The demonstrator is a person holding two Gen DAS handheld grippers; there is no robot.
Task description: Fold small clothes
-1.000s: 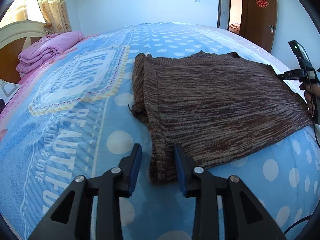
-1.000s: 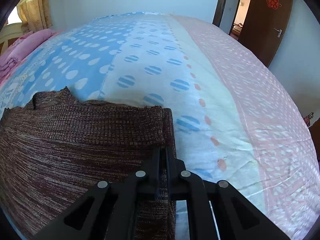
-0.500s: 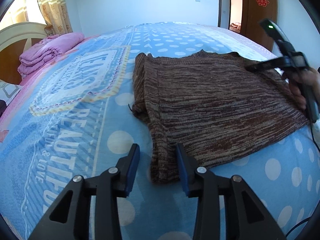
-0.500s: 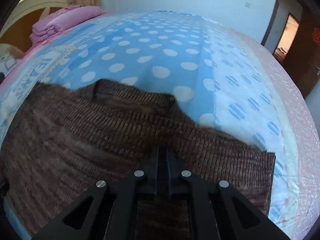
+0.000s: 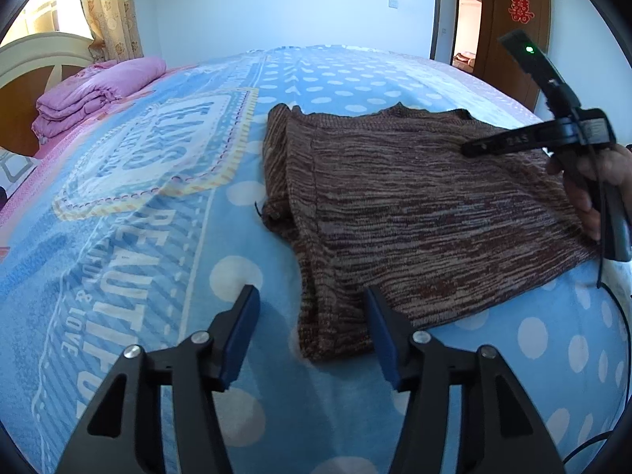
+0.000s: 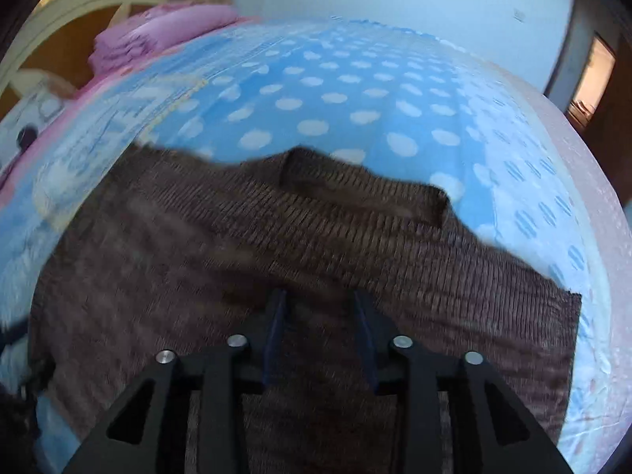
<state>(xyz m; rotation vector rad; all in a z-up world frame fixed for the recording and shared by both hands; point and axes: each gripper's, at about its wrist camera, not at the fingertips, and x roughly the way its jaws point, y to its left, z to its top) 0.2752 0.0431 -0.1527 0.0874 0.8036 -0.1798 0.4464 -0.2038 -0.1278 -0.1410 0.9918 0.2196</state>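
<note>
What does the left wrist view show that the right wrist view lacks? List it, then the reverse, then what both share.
Only the left wrist view: the open left hand-held gripper at the sweater's near corner, the bed's printed lettering, the red door decoration.
Only the right wrist view: the sweater's neckline, close up.
Both: the brown sweater, the right hand-held gripper, the pink blanket, the dotted bedspread.

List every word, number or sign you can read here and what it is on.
"BEAUTIFUL & LOVE", cut off at the frame edge: blue bedspread.
Framed white lettering on the bedspread: too distorted to read.
Red double-happiness sign "囍": brown door.
"ZAS", uncertain: right tongs.
</note>
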